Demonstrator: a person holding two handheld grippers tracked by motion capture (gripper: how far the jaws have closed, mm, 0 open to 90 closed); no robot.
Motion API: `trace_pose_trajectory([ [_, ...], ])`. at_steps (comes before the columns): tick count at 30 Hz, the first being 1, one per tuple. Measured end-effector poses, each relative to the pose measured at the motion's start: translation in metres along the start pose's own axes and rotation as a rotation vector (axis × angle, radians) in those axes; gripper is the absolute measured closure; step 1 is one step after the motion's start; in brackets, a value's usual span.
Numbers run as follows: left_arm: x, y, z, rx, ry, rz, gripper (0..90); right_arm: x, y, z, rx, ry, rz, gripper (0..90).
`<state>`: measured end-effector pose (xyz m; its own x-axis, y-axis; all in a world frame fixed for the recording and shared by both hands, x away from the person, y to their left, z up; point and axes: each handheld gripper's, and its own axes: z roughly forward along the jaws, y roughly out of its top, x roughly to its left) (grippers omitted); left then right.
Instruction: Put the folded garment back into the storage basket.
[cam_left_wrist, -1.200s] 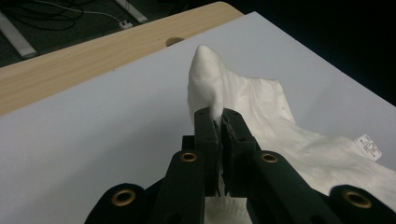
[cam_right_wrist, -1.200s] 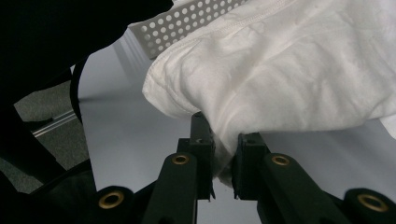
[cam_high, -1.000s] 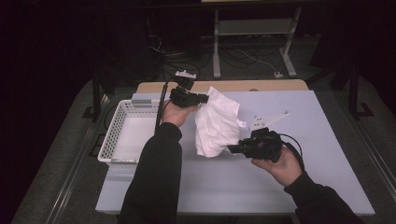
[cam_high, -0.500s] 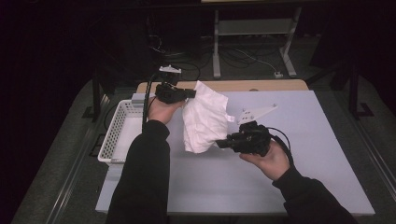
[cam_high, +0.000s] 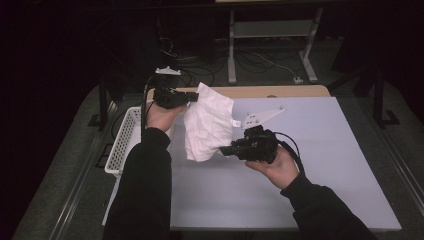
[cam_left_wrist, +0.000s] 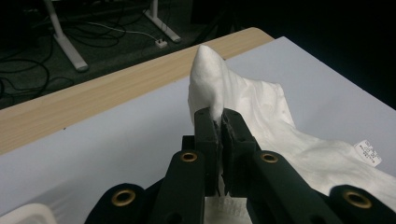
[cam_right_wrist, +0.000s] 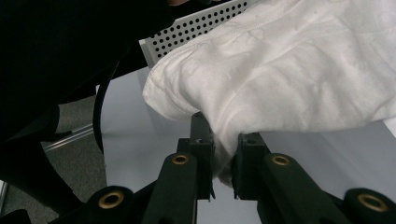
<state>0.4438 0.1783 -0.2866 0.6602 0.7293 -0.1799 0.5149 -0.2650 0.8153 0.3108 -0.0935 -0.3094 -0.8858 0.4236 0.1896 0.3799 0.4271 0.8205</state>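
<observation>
Over our pale worktop (cam_high: 310, 150), both hand-held grippers (cam_high: 191, 96) (cam_high: 223, 150) pinch the crumpled white cloth (cam_high: 207, 122); its tag (cam_left_wrist: 369, 152) shows beside a white perforated basket (cam_high: 120, 145).

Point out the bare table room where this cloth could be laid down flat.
Bare: the white table top right of the right tool, out to its far and right edges, and the near strip between the sleeves. Crowded: the left side, where the white cloth, left tool and perforated basket sit.

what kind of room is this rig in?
Probably a lab or workshop: a white-topped table in a dark room, loose cables on the floor, and a metal stand behind.
</observation>
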Motion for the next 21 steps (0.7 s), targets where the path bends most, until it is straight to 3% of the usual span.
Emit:
trace_pose_trajectory([
  [21,0.02,0.001,-0.034,-0.024,0.056,-0.015,85.3,0.007,0.027,0.03,-0.024,0.045,-0.018,79.3],
])
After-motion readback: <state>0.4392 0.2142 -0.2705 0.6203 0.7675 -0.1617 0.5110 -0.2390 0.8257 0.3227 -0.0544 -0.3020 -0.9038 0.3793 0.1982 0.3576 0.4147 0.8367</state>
